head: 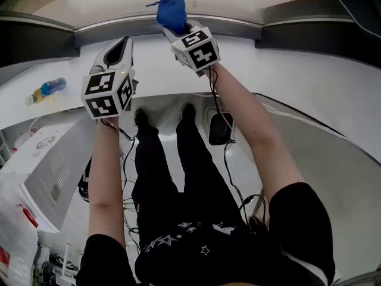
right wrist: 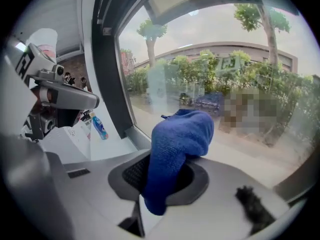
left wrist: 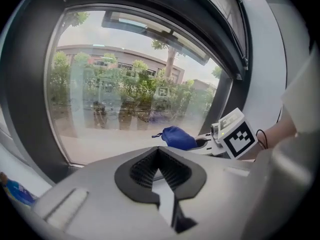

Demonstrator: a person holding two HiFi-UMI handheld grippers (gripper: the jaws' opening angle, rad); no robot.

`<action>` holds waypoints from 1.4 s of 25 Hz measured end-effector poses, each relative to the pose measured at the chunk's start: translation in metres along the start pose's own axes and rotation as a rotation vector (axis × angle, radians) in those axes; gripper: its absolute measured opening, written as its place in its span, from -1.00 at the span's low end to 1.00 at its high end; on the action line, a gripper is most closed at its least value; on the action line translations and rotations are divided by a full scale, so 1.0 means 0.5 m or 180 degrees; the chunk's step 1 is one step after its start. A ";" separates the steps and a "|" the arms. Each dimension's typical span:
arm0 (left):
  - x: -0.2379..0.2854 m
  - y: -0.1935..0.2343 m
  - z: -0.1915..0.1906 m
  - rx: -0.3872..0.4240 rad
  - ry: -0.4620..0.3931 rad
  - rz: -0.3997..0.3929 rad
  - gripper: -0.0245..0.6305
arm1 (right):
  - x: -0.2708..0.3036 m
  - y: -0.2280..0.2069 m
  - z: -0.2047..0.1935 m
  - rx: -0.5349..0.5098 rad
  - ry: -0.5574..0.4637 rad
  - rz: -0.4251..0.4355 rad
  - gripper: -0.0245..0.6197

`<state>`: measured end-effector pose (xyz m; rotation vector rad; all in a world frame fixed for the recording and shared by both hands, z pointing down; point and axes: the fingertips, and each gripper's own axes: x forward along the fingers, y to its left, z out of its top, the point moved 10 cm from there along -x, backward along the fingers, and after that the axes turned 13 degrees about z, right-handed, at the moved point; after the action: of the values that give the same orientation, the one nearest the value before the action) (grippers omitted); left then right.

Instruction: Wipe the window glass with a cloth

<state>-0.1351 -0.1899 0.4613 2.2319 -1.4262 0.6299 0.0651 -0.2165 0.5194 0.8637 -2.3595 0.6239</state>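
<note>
The window glass (left wrist: 125, 94) fills the left gripper view, with trees and a building beyond it; it also spans the right gripper view as glass (right wrist: 225, 79). A blue cloth (right wrist: 177, 141) bulges out of my right gripper (right wrist: 160, 179), which is shut on it. In the head view the cloth (head: 171, 14) is held up at the window's lower frame by the right gripper (head: 178, 31); whether it touches the glass I cannot tell. My left gripper (head: 116, 53) is raised beside it to the left, shut (left wrist: 160, 171) and holding nothing. The cloth (left wrist: 177, 137) lies to its right.
A blue-capped bottle (head: 46, 89) lies on the white sill at the left, seen also as bottle (right wrist: 98, 126). A dark window frame (right wrist: 105, 69) borders the glass. A white appliance (head: 50, 165) and loose cables (head: 229, 177) lie below by the person's legs.
</note>
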 end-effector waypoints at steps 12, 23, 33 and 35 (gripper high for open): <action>0.108 -0.311 0.024 0.0275 0.0099 -0.0504 -0.90 | -0.300 -0.216 -0.190 0.0513 -0.0104 -0.0727 -0.70; 0.157 -0.432 0.024 0.0422 0.0142 -0.0777 -0.90 | -0.428 -0.303 -0.276 0.0816 -0.0154 -0.1145 -0.70; 0.087 -0.280 -0.016 0.0175 0.0135 -0.0499 -0.90 | -0.246 -0.142 -0.210 0.0518 0.0162 -0.0529 -0.70; 0.065 -0.209 -0.030 0.0082 0.0144 -0.0388 -0.90 | -0.175 -0.095 -0.176 0.0404 0.0228 -0.0355 -0.70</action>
<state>-0.0297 -0.1647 0.4814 2.2894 -1.2562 0.6568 0.1831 -0.1599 0.5409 1.0039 -2.2101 0.7522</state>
